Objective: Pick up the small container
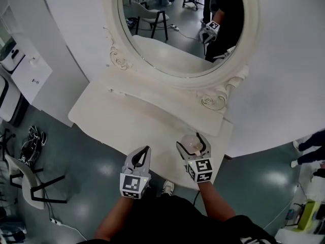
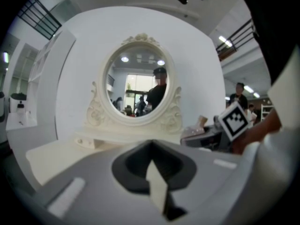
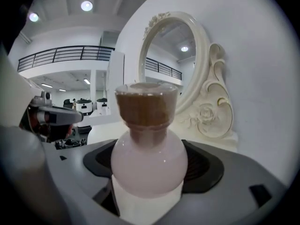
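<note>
The small, round-bellied, pale pink container with a brown neck and clear cap (image 1: 192, 144) stood upright on the near right part of the white dressing table (image 1: 127, 121), in front of the carved frame of the oval mirror (image 1: 167, 39). It sat directly between the jaws of the right gripper (image 1: 190, 141). In the right gripper view the jaws had closed in against both sides of its bulb (image 3: 149, 158), and its long axis ran vertically, across the line of the jaws. Whether its base rested on the table or had cleared it could not be told. The left gripper (image 1: 144, 151) hovered over the near edge of the table, just left of the right one, with its jaws drawn together on nothing. The container lay to its right and slightly farther off. Judging from this, the lift belonged to the right gripper and called for a straight rise, keeping the neck upright.
</note>
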`<state>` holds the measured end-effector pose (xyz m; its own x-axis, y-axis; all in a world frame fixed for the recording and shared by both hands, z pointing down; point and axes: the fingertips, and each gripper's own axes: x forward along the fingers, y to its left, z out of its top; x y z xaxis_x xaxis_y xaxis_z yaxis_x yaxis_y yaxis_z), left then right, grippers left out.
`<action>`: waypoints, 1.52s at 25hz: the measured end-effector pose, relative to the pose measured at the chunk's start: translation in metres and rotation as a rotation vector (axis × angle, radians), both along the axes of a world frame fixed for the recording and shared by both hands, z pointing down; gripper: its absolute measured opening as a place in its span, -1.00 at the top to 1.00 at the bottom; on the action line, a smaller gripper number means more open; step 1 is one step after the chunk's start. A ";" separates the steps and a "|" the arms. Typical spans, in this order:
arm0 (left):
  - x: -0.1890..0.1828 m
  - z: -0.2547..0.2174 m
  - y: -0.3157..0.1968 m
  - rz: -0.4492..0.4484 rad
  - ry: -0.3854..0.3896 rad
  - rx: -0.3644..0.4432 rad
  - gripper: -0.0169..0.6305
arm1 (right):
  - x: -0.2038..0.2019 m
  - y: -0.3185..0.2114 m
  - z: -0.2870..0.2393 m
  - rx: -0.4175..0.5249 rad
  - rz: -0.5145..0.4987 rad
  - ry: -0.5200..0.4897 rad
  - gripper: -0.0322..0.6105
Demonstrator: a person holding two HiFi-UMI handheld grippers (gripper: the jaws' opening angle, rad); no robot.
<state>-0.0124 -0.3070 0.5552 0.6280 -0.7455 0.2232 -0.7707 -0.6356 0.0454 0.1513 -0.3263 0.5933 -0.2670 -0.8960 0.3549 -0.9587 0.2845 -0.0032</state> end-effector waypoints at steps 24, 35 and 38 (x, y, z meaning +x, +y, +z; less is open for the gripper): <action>0.031 -0.077 -0.031 0.063 0.047 0.186 0.93 | -0.005 -0.014 -0.179 0.377 0.018 -0.046 -0.29; 0.025 -0.086 -0.026 0.060 0.091 0.181 0.93 | -0.015 -0.005 -0.184 0.384 0.009 -0.030 -0.29; 0.020 -0.085 -0.029 0.040 0.101 0.174 0.93 | -0.018 -0.007 -0.179 0.379 0.005 -0.023 -0.29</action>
<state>0.0075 -0.3359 0.4699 0.6705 -0.7414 0.0277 -0.7418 -0.6706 0.0076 0.1337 -0.3332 0.4143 -0.2661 -0.9639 -0.0078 -0.9610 0.2646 0.0801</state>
